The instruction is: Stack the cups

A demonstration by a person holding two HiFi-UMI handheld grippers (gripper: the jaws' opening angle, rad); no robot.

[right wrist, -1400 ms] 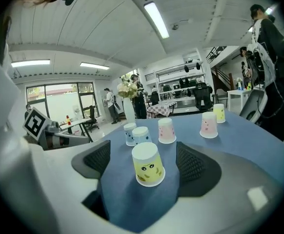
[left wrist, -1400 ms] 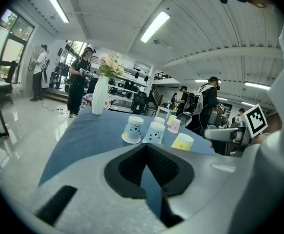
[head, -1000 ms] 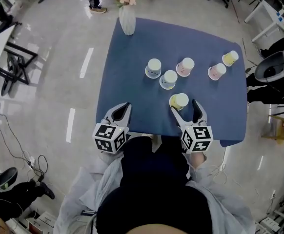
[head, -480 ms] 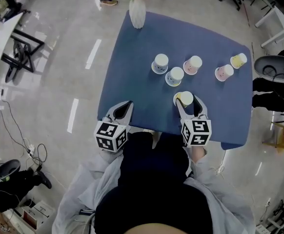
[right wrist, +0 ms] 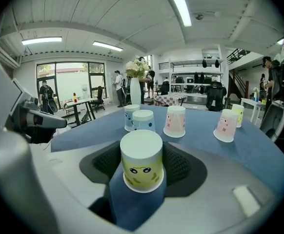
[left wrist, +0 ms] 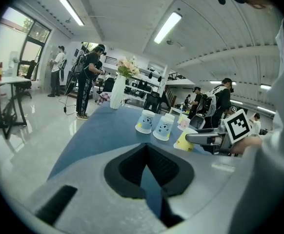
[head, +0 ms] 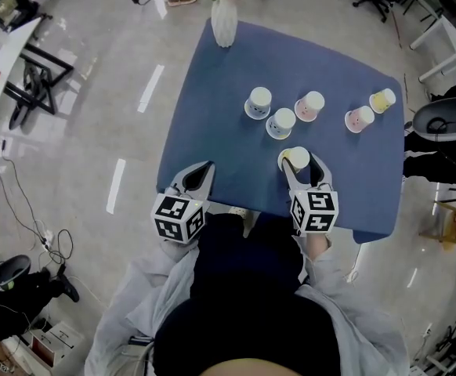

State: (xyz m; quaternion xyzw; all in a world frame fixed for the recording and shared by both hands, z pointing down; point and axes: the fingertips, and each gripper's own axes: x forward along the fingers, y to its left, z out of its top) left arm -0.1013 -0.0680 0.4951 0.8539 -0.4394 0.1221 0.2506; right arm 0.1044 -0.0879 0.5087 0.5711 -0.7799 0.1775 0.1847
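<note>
Right hand-held gripper [head: 298, 161] has pushed forward around the upturned yellow cup [right wrist: 141, 162] at the front edge of the bench [head: 212, 92], jaws just closing onto its sides: grasp step, next probably lifting it over the nearest blue cup [head: 280, 123].

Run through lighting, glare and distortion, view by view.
Head view: even overhead light, pale glare streaks on the glossy floor, edges of the scene bowed. Left gripper view: strong fisheye with black corners, the ceiling strip light blown out, the near foreground soft. Right gripper view: the same fisheye and dark corners; the yellow cup is sharp, the far room hazier.
</note>
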